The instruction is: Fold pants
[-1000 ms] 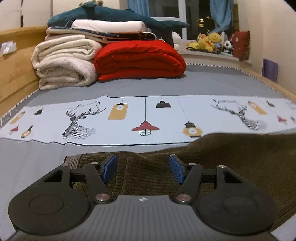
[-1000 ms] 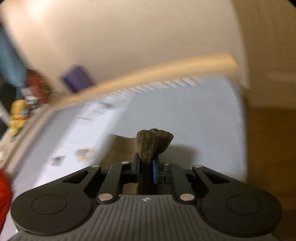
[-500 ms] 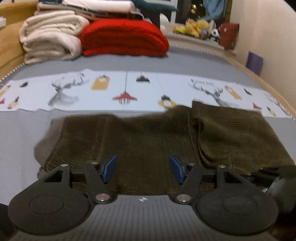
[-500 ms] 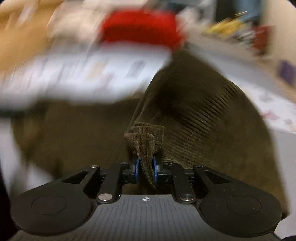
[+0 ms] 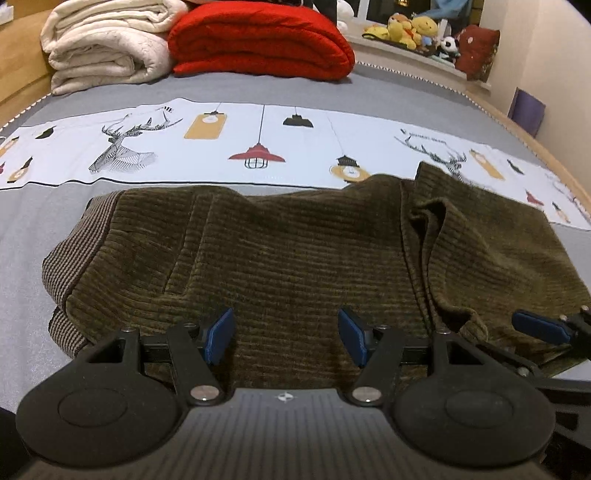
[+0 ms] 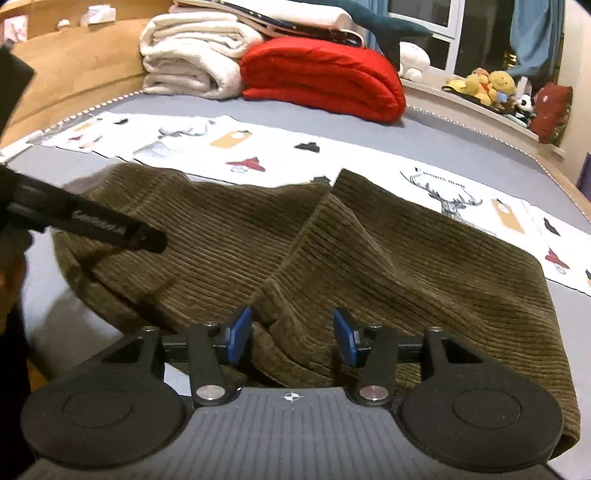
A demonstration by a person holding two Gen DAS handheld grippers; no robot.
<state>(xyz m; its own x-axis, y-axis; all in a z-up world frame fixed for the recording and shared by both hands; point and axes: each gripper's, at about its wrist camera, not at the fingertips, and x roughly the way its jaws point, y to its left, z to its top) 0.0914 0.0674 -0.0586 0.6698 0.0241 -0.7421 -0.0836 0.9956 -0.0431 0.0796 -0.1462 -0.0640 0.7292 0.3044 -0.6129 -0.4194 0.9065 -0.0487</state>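
Olive-brown corduroy pants (image 5: 295, 251) lie flat on the grey bed, with the striped waistband lining (image 5: 70, 258) at the left. One leg is folded back over the rest, forming a doubled layer (image 6: 406, 258) on the right. My left gripper (image 5: 286, 332) hovers open over the near edge of the pants, nothing between its pads. My right gripper (image 6: 291, 332) has its jaws opening; the folded cloth lies under and between the blue pads, which do not press on it. One right pad (image 5: 539, 326) shows at the left wrist view's edge.
A red folded blanket (image 5: 258, 40) and cream blankets (image 5: 103, 48) are stacked at the bed's far end. A white printed sheet strip (image 5: 258, 140) runs across behind the pants. Plush toys (image 5: 406, 26) sit on a ledge. A wooden bed frame (image 6: 74, 66) borders the left.
My right gripper swung across with the pant leg end, laid it over the pants and let go as its jaws parted. My left gripper tipped downward, bringing more of the pants into view.
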